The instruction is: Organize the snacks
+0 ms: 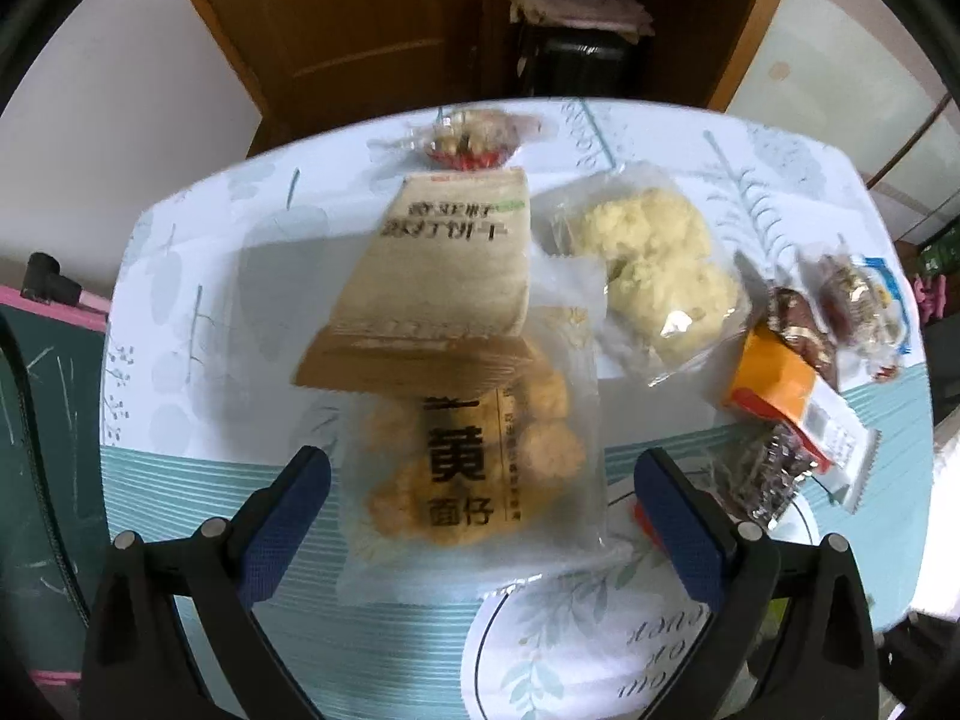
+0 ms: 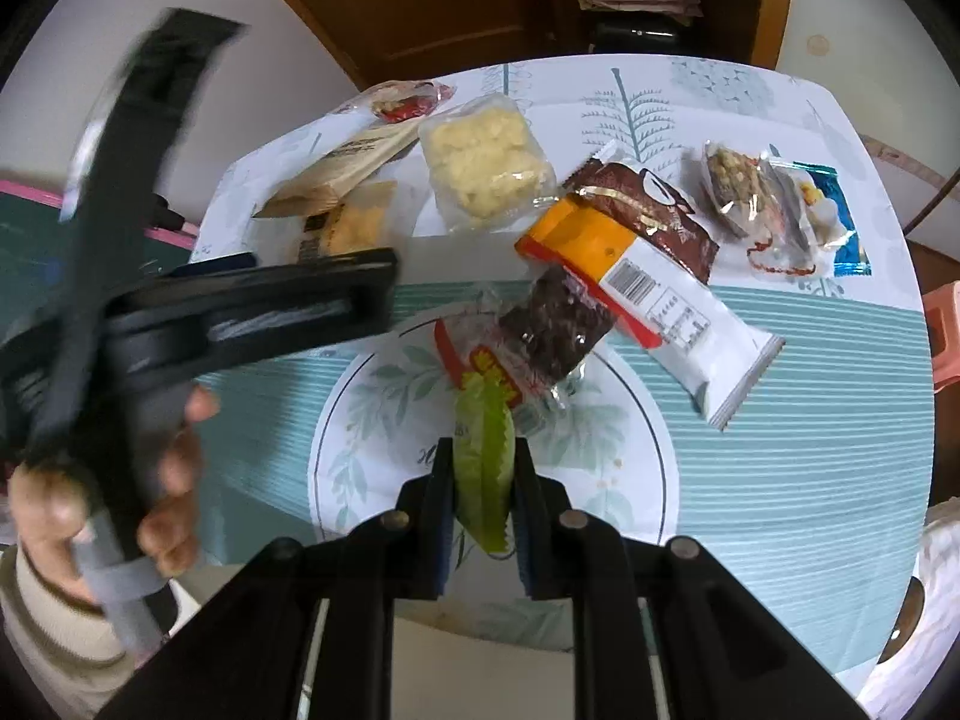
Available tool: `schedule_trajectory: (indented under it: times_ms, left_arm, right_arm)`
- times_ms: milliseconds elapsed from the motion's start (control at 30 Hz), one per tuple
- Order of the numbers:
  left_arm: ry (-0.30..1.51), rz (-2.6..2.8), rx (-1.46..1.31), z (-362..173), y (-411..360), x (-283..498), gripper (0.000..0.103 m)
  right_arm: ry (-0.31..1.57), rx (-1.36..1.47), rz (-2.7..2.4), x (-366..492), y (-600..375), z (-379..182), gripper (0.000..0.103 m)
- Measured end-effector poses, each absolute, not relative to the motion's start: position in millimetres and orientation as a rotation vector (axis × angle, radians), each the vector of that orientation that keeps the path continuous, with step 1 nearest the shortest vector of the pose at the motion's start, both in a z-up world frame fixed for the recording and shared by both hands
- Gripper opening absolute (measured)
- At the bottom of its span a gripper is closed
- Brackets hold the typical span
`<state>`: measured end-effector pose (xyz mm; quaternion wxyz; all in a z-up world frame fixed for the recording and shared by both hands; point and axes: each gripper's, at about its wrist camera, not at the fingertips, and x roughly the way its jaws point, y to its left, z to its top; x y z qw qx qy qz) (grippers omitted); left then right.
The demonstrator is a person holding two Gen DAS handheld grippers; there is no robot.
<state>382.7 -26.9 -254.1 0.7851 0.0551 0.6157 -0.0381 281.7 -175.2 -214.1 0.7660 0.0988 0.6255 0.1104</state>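
The right claw pinches a small green crinkle-edged sachet above the patterned tabletop; the thin grip could slip. The left claw, spread over a translucent yellow-biscuit packet, may snag the overlapping tan cracker packet.

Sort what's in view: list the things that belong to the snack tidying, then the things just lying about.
Job:
green packet, in right gripper
egg-yolk pastry pack, under open left gripper
soda cracker pack
yellow puff pack
orange-white bar

Lying about:
folded cloths on shelf
tablecloth
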Motion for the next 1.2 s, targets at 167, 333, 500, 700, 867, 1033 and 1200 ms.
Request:
schedule_trajectory:
  times_ms: [167, 333, 500, 700, 867, 1033, 1200]
  left_arm:
    - [1.422, -0.009, 0.103, -280, -22, 389, 0.100]
    - [1.426, -0.024, 0.042, -275, -13, 384, 0.081]
    - [1.430, -0.017, 0.037, -265, -7, 370, 0.078]
    - [1.368, -0.076, 0.043, -218, -6, 339, 0.078]
    - [1.254, -0.151, 0.030, -144, -1, 298, 0.078]
    - [1.115, -0.247, 0.044, -67, 6, 244, 0.078]
    - [0.989, -0.322, 0.095, -9, 7, 171, 0.078]
  right_arm:
    - [1.349, 0.222, 0.260, 273, -176, -210, 0.016]
    - [1.342, 0.226, 0.268, 269, -177, -206, 0.016]
    - [1.327, 0.239, 0.267, 262, -180, -200, 0.016]
    - [1.291, 0.246, 0.274, 247, -180, -178, 0.016]
    - [1.222, 0.251, 0.278, 223, -182, -143, 0.016]
    - [1.141, 0.279, 0.292, 190, -190, -104, 0.016]
    - [1.061, 0.290, 0.313, 148, -196, -68, 0.016]
